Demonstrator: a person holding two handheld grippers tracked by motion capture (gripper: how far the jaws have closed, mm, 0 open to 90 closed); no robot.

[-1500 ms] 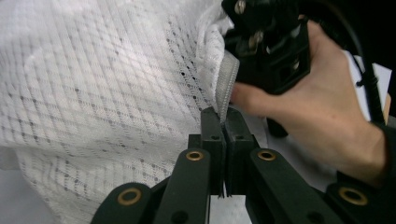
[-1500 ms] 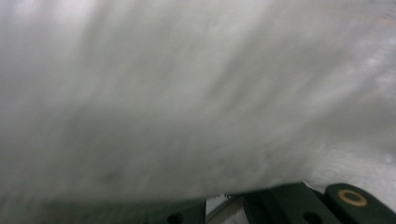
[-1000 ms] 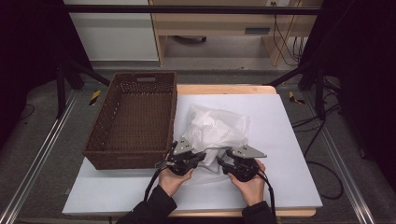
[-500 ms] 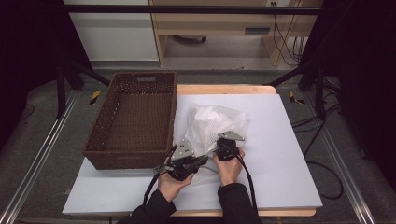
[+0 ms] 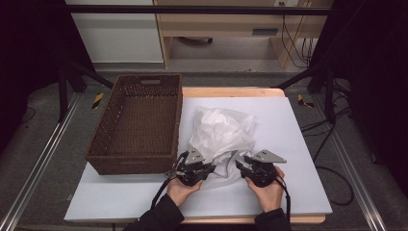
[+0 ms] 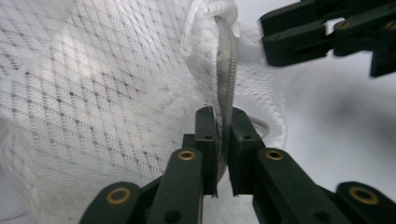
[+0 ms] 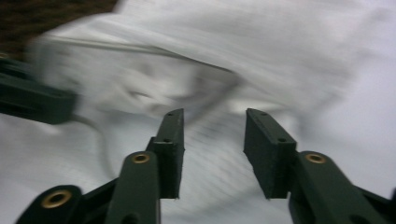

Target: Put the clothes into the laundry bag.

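Since half a second ago, right claw (image 5: 242, 167) moved rightward, jaws opening, empty; left claw (image 5: 208, 169) pinches the mesh bag's (image 5: 222, 130) zipper edge (image 6: 226, 79) beside it.

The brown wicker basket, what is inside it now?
Inside the wicker basket the high view shows just its woven floor and no object on it. The white mesh bag lies outside, on the white mat beside it. The near wall hides a narrow strip of the floor.

The mesh bag (image 5: 222, 132) lies on the table (image 5: 298, 144), just right of the basket (image 5: 137, 125); 2 grippers sit at its near edge.
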